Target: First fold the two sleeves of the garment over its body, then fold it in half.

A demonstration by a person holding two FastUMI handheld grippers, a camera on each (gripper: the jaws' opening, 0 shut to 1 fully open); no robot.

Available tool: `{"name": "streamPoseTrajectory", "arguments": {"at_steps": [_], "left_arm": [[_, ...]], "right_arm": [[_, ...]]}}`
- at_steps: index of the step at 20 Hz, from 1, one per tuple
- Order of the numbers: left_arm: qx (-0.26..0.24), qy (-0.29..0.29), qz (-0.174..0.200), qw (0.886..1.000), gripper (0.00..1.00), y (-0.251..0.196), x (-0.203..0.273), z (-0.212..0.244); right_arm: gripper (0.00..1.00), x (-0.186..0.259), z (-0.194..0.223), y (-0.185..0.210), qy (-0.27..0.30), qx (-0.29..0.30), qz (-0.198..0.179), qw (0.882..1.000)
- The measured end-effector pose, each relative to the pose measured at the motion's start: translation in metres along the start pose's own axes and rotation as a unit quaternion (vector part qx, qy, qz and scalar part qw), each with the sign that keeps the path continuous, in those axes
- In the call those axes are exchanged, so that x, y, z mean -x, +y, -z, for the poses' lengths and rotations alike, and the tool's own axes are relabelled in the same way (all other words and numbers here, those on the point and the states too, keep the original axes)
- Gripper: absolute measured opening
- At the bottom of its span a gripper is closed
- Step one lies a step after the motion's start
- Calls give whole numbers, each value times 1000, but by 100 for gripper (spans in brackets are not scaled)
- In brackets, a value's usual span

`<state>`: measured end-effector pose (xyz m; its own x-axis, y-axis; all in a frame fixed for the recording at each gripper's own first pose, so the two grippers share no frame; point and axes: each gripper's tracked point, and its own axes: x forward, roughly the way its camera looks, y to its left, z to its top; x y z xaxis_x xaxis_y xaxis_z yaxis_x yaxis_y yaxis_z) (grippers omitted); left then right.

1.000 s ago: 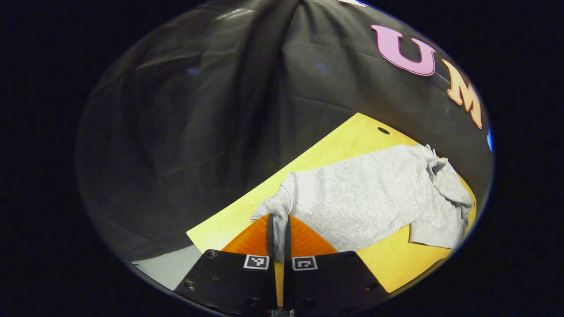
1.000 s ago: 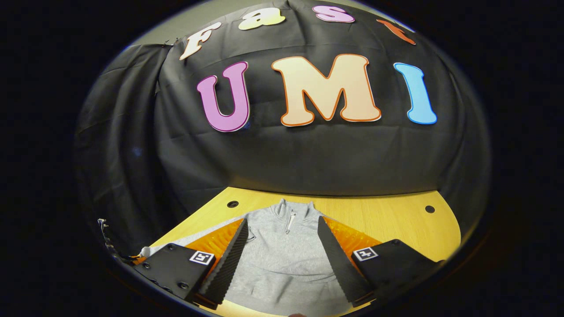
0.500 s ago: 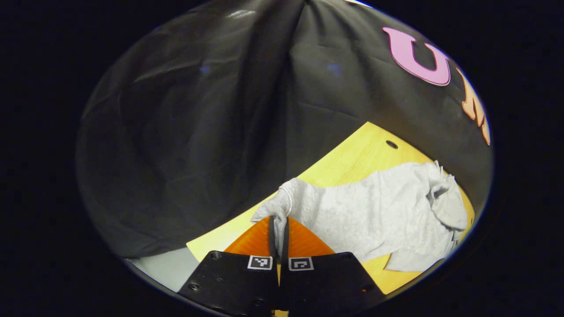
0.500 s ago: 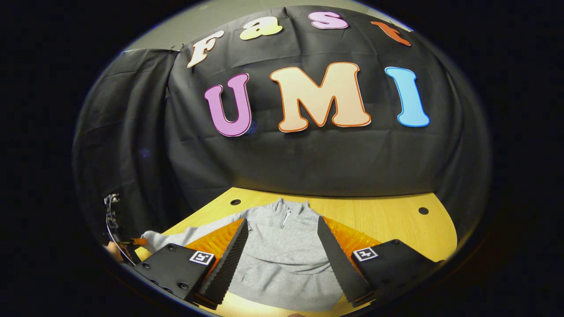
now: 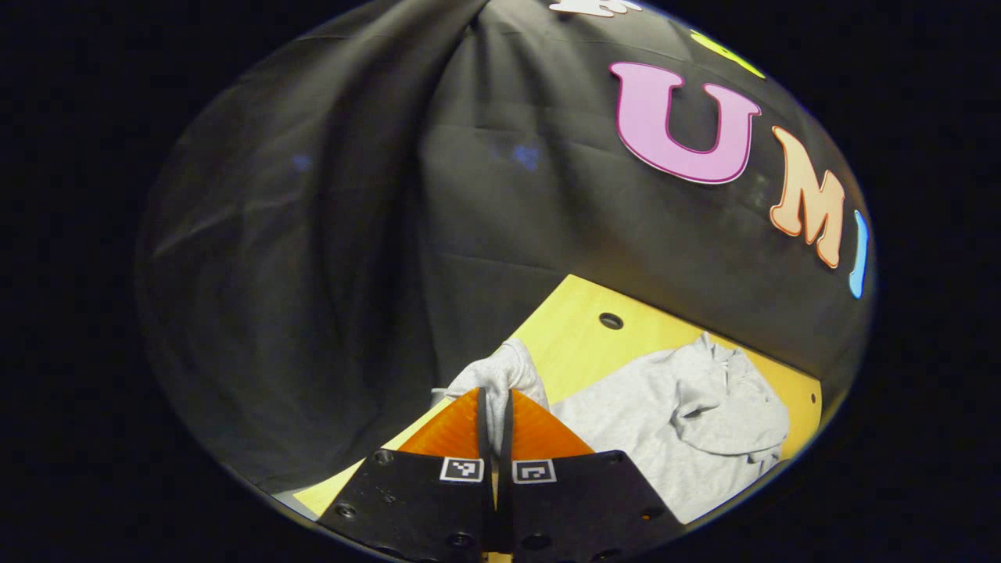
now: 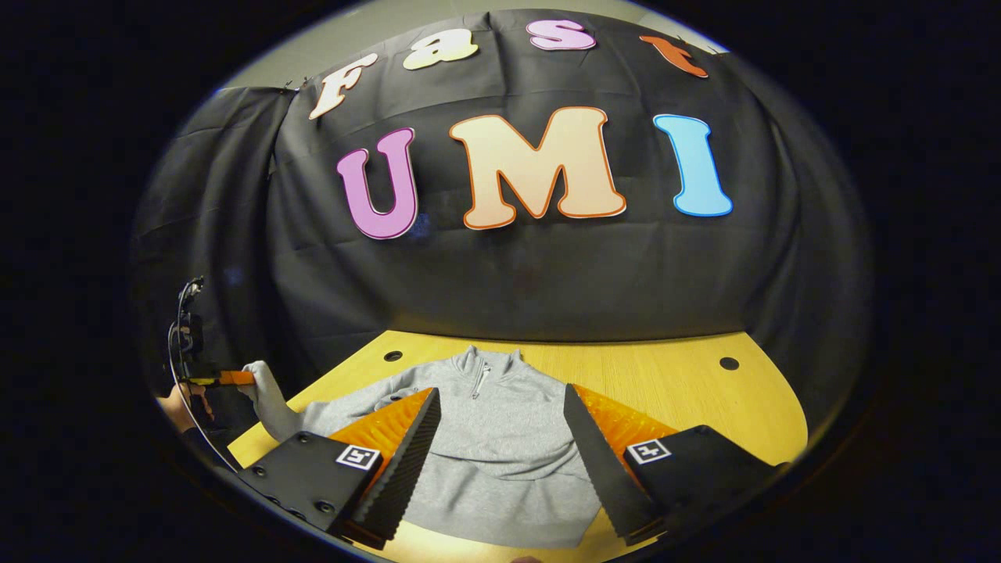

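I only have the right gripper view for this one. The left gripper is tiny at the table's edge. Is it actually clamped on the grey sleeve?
Observer: Yes. In the left gripper view the left gripper has both fingers pressed together on the sleeve, and the cuff bulges above the tips.
Reviewer: And the other sleeve? A finger hides that part for me.
Observer: From that side a fold of cloth lies across the chest of the garment. It is likely the other sleeve, already folded over.
Reviewer: Is the held cuff off the table?
Observer: It looks raised above the table, near a corner.
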<state>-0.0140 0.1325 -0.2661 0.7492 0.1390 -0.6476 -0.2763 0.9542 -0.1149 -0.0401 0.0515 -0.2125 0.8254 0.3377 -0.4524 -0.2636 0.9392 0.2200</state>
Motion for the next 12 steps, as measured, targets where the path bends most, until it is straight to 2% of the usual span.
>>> {"name": "streamPoseTrajectory", "arguments": {"at_steps": [5, 6, 11, 12], "left_arm": [[-22, -3, 48, 999, 0, -54, -22, -15], [-26, -2, 57, 998, 2, -66, -25, -17], [-49, -3, 113, 992, 0, -142, -33, -25], [-58, -3, 123, 991, 0, -157, -34, -25]], "right_arm": [[99, 10, -1, -15, -4, 8, 25, 1000], [96, 14, 0, -20, -3, 9, 31, 999], [98, 28, 6, -50, 2, -6, 62, 998], [95, 30, 9, -55, 5, -10, 66, 998]]}}
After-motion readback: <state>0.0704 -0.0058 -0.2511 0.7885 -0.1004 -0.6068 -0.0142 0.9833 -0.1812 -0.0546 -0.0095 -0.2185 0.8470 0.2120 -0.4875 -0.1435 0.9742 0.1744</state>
